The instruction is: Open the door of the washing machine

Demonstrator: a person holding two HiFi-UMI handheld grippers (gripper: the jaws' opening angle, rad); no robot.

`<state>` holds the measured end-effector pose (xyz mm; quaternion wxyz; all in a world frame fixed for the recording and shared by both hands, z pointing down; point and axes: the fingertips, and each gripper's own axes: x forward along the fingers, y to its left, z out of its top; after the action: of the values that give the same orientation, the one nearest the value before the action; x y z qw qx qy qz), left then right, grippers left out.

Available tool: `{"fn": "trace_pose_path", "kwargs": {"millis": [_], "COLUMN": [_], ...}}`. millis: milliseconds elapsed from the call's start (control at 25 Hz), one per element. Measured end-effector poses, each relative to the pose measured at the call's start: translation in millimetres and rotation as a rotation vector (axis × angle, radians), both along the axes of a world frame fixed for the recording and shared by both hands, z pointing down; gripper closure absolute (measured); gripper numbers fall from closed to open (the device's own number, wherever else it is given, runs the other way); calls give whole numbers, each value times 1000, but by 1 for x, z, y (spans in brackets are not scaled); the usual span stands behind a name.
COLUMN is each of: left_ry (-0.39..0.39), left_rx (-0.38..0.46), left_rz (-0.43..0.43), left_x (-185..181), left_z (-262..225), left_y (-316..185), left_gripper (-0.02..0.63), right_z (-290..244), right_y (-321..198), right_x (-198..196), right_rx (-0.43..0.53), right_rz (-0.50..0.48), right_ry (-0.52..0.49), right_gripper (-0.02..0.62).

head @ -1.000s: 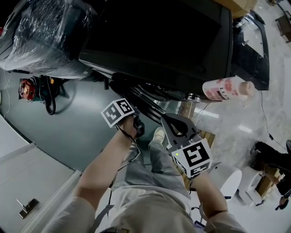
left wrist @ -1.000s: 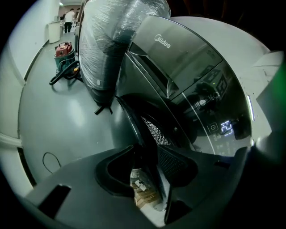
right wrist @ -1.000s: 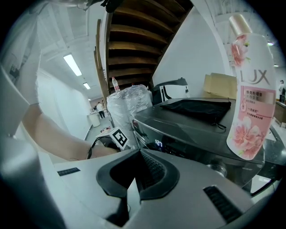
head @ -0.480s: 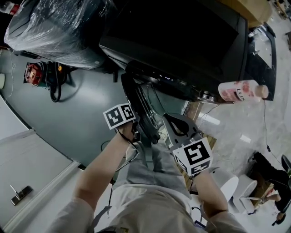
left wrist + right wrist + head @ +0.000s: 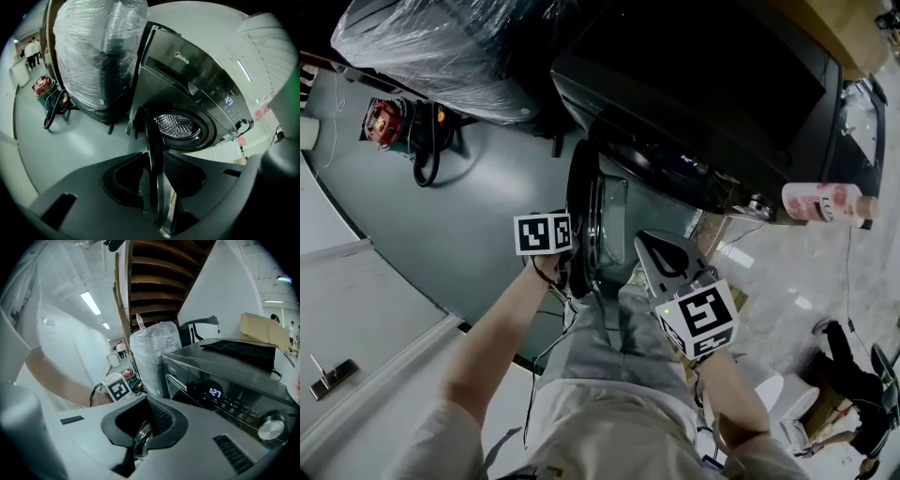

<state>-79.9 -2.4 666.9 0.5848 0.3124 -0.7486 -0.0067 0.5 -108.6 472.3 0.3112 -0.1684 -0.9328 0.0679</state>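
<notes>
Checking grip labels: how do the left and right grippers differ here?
The left gripper has jaws that have just been closing and clamp the door edge; the right gripper has jaws together, empty. The left gripper is on the door; the right gripper is beside it. Both carry marker cubes.

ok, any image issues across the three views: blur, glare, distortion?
Head view: dim, washer top nearly black, glare on the right floor. Left gripper view: heavy fisheye, black corners, near door edge soft. Right gripper view: fisheye too, ceiling lights blown out.
</notes>
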Motion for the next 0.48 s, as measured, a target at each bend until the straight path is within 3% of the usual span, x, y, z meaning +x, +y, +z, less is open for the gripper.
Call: {"fn": "trace_pose_path", "kwargs": {"millis": [480], "left_ry": [-64], "left_rx": [-24], "left_rz": [265], "left_x": [-29], "left_z": [1], "left_y": [44], "left_gripper": [457], "right_z": [10], "right_y": [46], "right_x": [-33], "right_rx": [3], "right_rz": [-93], "right_ry": [22], "right_gripper": [568]}}
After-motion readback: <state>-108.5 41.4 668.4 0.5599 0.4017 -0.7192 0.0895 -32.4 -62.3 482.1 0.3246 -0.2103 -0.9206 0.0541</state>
